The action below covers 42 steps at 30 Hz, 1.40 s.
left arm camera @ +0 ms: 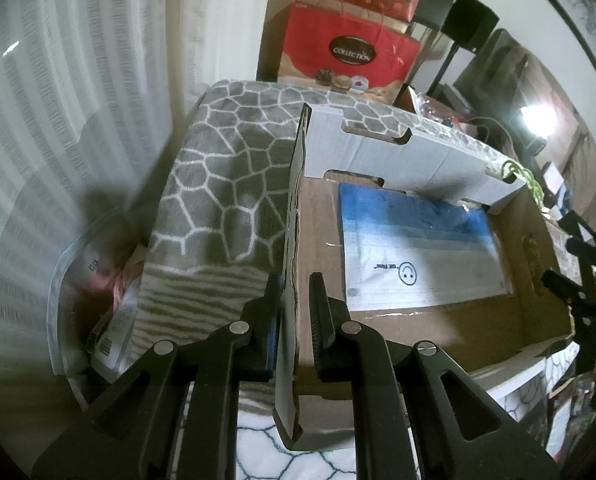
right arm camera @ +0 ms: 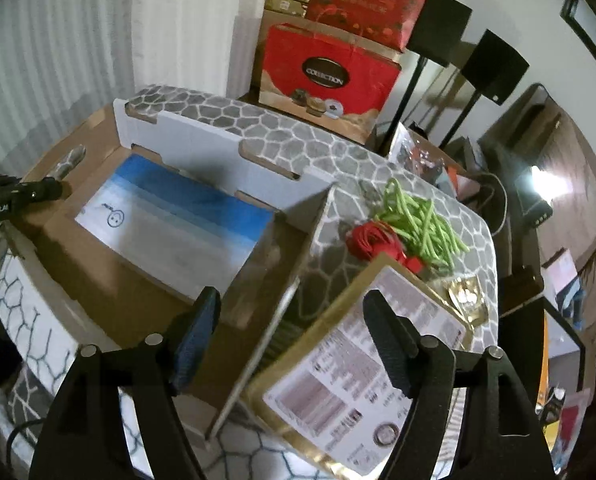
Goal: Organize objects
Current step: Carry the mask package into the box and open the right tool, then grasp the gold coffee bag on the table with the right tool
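Astride the box's side wall [left arm camera: 292, 240], left tongs [left arm camera: 294, 312] nearly pinch it; right tongs [right arm camera: 294, 340] gape.

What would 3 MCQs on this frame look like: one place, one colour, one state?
1. Where does the blue-and-white pack lie?
A. inside the cardboard box
B. on the blanket beside the box
C. in the red bag

2. What colour is the cord bundle beside the red one?
A. yellow
B. green
C. black

3. How does the left gripper stand?
A. jaws astride the box's side wall
B. holding the pack
C. away from the box

Key: 1 A, the pack lies flat on the floor of the cardboard box. 2 B, the loops are bright green. 3 A, the left wrist view shows the side wall running between the jaws, one on each side.
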Each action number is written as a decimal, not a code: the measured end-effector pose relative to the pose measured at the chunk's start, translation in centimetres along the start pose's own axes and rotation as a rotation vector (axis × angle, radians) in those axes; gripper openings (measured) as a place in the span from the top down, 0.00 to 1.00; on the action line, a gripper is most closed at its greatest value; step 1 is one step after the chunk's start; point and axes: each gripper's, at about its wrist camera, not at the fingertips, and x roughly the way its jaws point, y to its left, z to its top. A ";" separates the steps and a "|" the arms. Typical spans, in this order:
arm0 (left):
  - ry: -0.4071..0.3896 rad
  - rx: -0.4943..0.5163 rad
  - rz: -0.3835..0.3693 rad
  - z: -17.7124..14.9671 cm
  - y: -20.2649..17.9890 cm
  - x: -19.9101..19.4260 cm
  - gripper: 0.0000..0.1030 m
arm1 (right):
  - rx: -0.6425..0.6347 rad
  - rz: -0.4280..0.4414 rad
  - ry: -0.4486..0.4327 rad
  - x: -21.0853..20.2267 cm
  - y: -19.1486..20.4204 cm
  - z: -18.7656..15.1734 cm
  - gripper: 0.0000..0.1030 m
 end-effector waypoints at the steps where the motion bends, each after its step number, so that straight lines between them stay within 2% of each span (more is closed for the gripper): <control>1: 0.000 0.000 0.000 0.0 0.0 0.0 0.90 | 0.009 0.009 0.006 -0.2 -0.3 -0.2 0.26; 8: 0.000 -0.002 -0.001 0.0 0.0 0.0 0.90 | 0.127 0.099 -0.034 -2.6 -2.7 -0.8 0.25; 14: 0.000 -0.002 0.000 0.1 0.0 0.0 0.90 | 0.235 0.091 -0.043 -3.4 -6.2 -1.5 0.25; 22: 0.001 -0.005 0.000 0.0 0.1 0.1 0.90 | 0.421 0.083 -0.003 -2.7 -11.2 -4.3 0.21; 29: 0.001 -0.006 0.001 0.0 0.1 0.1 0.90 | 0.533 0.190 0.028 -1.4 -12.7 -6.7 0.23; 32: 0.001 -0.006 0.003 0.0 0.1 0.1 0.90 | 0.546 0.215 0.042 -0.7 -12.6 -7.0 0.33; 36: 0.002 -0.007 0.003 0.1 0.2 0.2 0.90 | 0.584 0.279 0.045 0.1 -12.6 -7.4 0.53; 38: 0.001 -0.007 0.004 0.1 0.2 0.1 0.90 | 0.584 0.262 0.034 0.0 -12.6 -7.3 0.62; 40: 0.001 -0.006 0.005 0.1 0.2 0.1 0.90 | 0.576 0.244 0.018 -0.4 -12.5 -7.1 0.77; 42: 0.001 -0.007 0.004 0.1 0.2 0.1 0.90 | 0.581 0.234 -0.008 -0.9 -12.8 -7.1 0.84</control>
